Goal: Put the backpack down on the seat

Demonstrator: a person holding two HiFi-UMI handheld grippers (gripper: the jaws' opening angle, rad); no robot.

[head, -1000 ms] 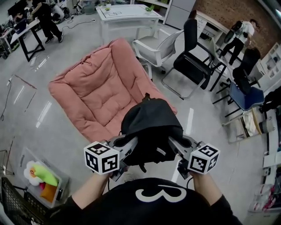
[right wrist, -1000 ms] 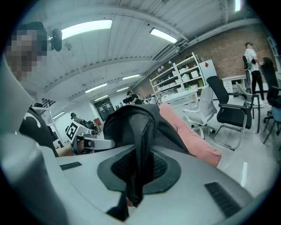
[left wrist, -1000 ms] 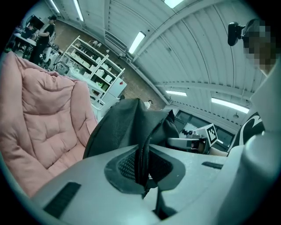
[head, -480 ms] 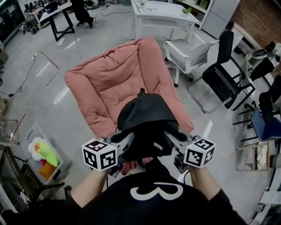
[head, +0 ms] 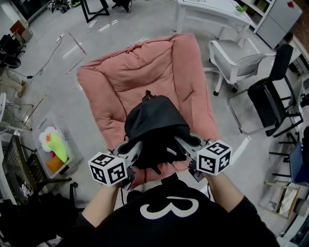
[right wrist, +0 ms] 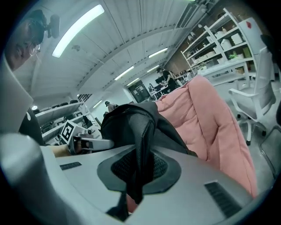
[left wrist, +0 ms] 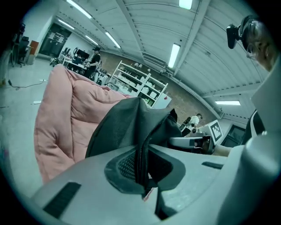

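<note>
A black backpack hangs between both grippers, held up over the front part of a pink padded seat. My left gripper is shut on the pack's left side; its fabric and zipper edge are pinched between the jaws. My right gripper is shut on the right side, with a fold of black mesh fabric clamped between its jaws. The pink seat fills the space behind the pack in the left gripper view and lies at the right in the right gripper view.
A white office chair and a black chair stand right of the seat. A white table is at the back. A clear bin with toys sits on the floor at the left, beside a dark crate.
The pink seat has shifted toward the middle of the head view and closer under the backpack, which now hangs over its front half. Both grips are unchanged.
</note>
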